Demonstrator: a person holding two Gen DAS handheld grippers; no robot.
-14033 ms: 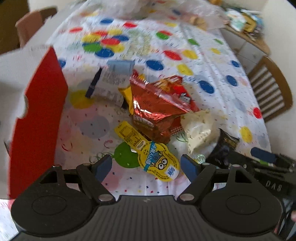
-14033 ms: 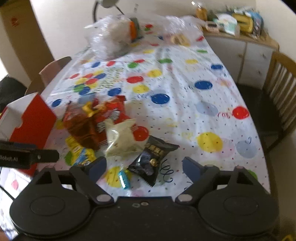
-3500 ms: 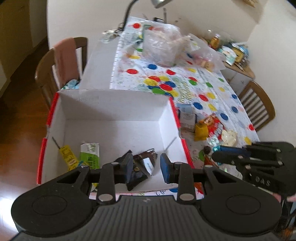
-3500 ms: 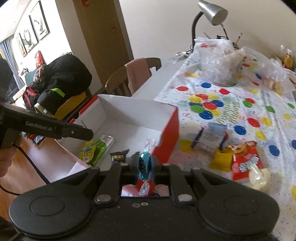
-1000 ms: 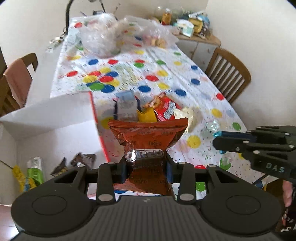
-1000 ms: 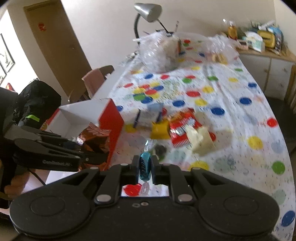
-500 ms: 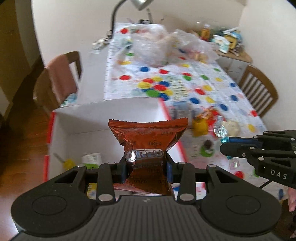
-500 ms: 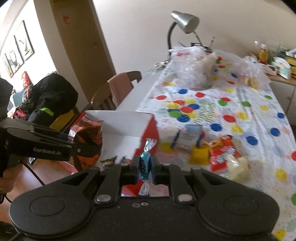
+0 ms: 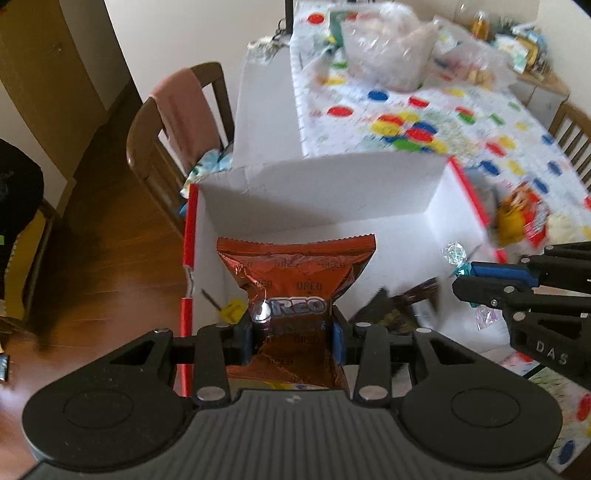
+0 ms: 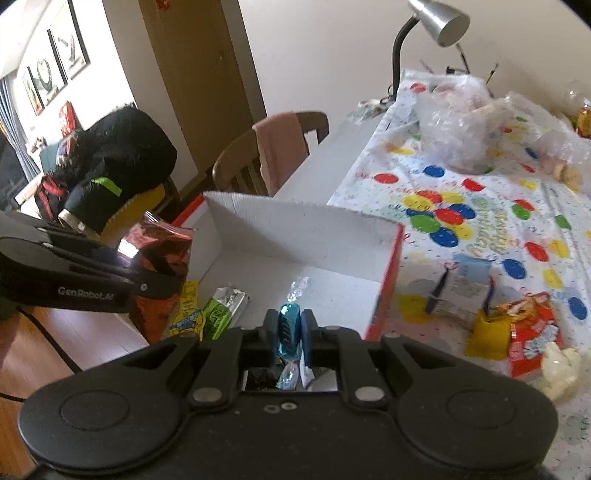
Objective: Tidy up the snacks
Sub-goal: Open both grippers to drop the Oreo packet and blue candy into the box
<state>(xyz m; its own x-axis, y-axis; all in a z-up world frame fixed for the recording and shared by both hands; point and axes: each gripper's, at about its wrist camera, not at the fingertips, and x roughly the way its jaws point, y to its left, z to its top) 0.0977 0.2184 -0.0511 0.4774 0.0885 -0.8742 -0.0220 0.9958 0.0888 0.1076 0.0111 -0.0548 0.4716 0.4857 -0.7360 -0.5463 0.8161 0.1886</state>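
- Over the open box (image 9: 321,192), toward its 9 o'clock wall, my left claw (image 9: 293,336) is pinching an Oreo packet (image 9: 295,280) by its middle; the packet is standing upright between the two blue pads (image 9: 338,341), crimped top edge pointing to 12 o'clock.
- At 3 o'clock in my left view, my right claw (image 9: 463,278) is hanging above the box's right half, squeezing a blue wrapped candy (image 10: 287,330); its clear twisted end is sticking out past the fingertips toward 12 o'clock.
- Seen from my right wrist, the candy is sitting upright, clamped tight between both pads, and my left claw (image 10: 162,284) is showing at 9 o'clock with the Oreo packet (image 10: 162,254) in it.
- Inside the box, on its white floor, I am counting: a green packet (image 10: 223,312) and a yellow packet (image 10: 186,319) lying side by side at 9 o'clock of my right claw, a clear twisted wrapper (image 10: 298,286) just beyond the fingertips, and a dark packet (image 9: 399,310), blurred, under my right claw.
- On the spotted tablecloth (image 10: 480,206), at 3 o'clock of the box and outside it, these are lying close together: a pale blue-and-white packet (image 10: 461,288), a yellow packet (image 10: 487,338), a red packet (image 10: 532,332) and a cream packet (image 10: 559,367).
- At 12 to 1 o'clock on the far end of the table, clear plastic bags (image 10: 458,122) are sitting beneath a desk lamp (image 10: 436,18).
- At 11 o'clock, a wooden chair (image 10: 258,162) with a pink cloth over its back is standing beside the table.
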